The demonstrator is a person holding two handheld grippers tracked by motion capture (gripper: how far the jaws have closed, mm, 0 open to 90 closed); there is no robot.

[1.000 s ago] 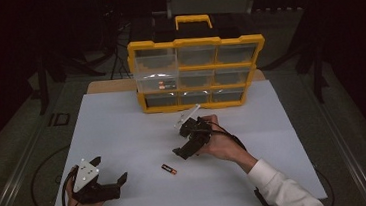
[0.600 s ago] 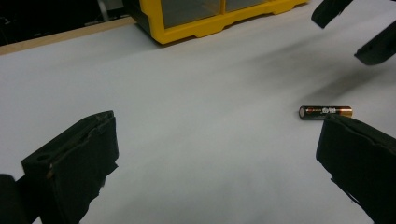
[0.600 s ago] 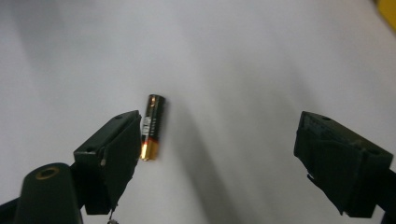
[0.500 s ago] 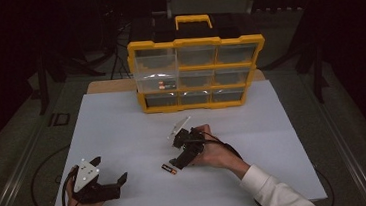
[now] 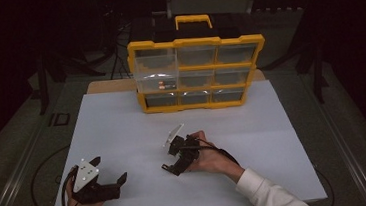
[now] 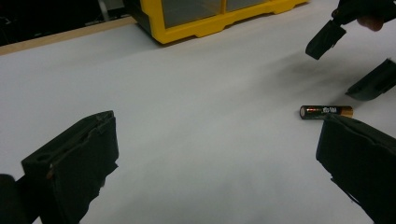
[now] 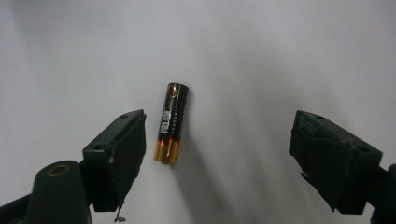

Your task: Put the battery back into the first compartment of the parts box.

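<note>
Battery (image 7: 171,123): glossy black-and-gold wrapper with metallic sheen; right gripper (image 7: 217,154) jaws matt black plastic; table (image 5: 122,123) matt smooth white surface, wood-toned far edge; organiser (image 5: 197,74) glossy yellow plastic, clear drawers.

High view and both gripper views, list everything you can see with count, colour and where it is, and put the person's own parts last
battery: one, black and gold, lying flat on the table between the right gripper's open jaws, not touched.
organiser: one, yellow frame with clear drawers and a black-and-yellow handle, standing at the far edge of the table.
table: one, white top, under everything.
left gripper: one, black with a grey plate, near left of the table, jaws open and nothing between them.
right gripper: one, black with a grey plate, mid table over the battery, jaws open and just closing a little.
hands: two, one on each gripper; the right arm wears a white sleeve.
</note>
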